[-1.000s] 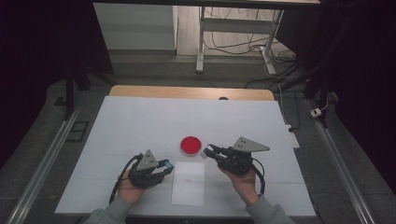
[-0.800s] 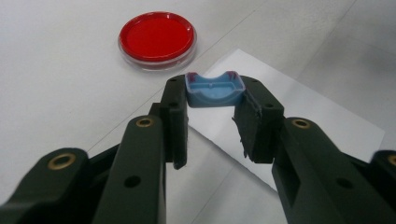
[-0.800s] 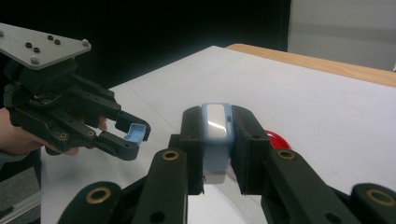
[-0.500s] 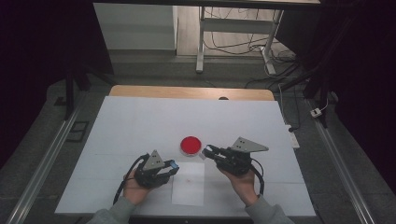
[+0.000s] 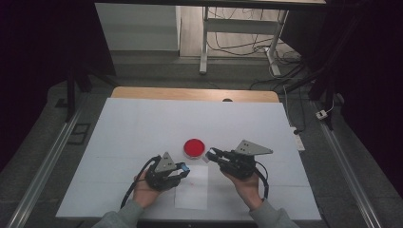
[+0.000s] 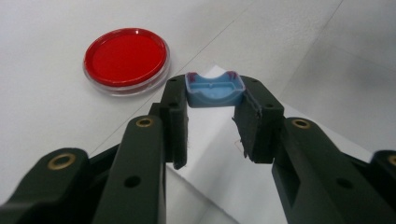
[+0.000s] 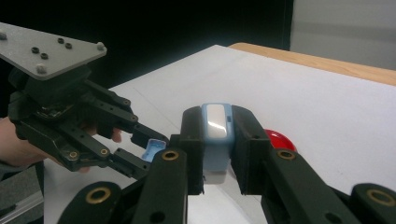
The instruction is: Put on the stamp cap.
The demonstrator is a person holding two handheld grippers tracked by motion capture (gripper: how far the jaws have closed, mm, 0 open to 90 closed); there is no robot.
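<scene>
Red round dish [image 6: 126, 60] sits on the white table [image 5: 142, 123], lid on, red inside. Left gripper [image 6: 214, 100] clamps a small blue cap [image 6: 214, 88] at its jaw tips, hollow side up, its length spanning jaw to jaw, over the white sheet [image 5: 192, 190]. Right gripper [image 7: 217, 140] pinches a pale blue stamp body [image 7: 216, 140] standing upright, just beside the dish. Both hands lie low, jaws pointing inward toward each other.

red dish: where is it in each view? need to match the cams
High view: the red dish lies mid-table, just beyond the gap between the two grippers.
Left gripper view: the dish is upper left, beyond the jaw tips.
Right gripper view: a red sliver peeks out right of the jaws.
Shared landmark: the white paper sheet beside the dish.
</scene>
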